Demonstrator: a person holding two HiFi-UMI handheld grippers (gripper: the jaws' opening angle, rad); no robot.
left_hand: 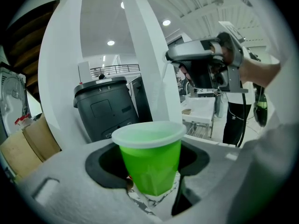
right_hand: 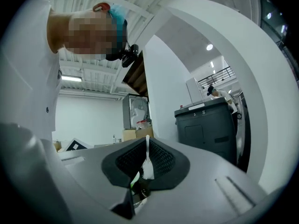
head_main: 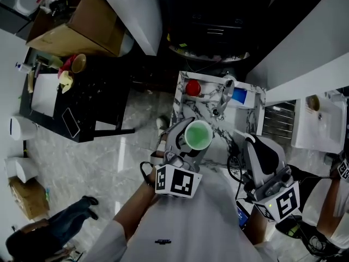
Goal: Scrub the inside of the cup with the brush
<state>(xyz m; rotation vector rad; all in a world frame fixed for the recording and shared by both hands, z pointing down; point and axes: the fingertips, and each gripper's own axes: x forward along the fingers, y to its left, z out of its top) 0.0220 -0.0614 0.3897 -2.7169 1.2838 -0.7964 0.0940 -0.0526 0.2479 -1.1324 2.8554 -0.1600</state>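
Observation:
A translucent green cup point(left_hand: 150, 161) with a pale rim stands upright between the jaws of my left gripper point(left_hand: 150, 176), which is shut on it. From the head view I look down into the cup's open mouth point(head_main: 197, 135), held up by the left gripper point(head_main: 191, 144) above a marble table. My right gripper point(right_hand: 145, 171) is shut on a small white brush point(right_hand: 147, 163), whose bristle end rises between the dark pads. This gripper point(head_main: 256, 149) hangs to the right of the cup and apart from it. The brush itself does not show in the head view.
On the marble table point(head_main: 184, 109) beyond the cup lie a red item point(head_main: 193, 87), a blue box point(head_main: 239, 95) and a grey tool point(head_main: 224, 98). A white sink point(head_main: 319, 125) is at right. A black bench point(head_main: 82, 105) with clutter stands at left, near a dark bin point(left_hand: 105, 107).

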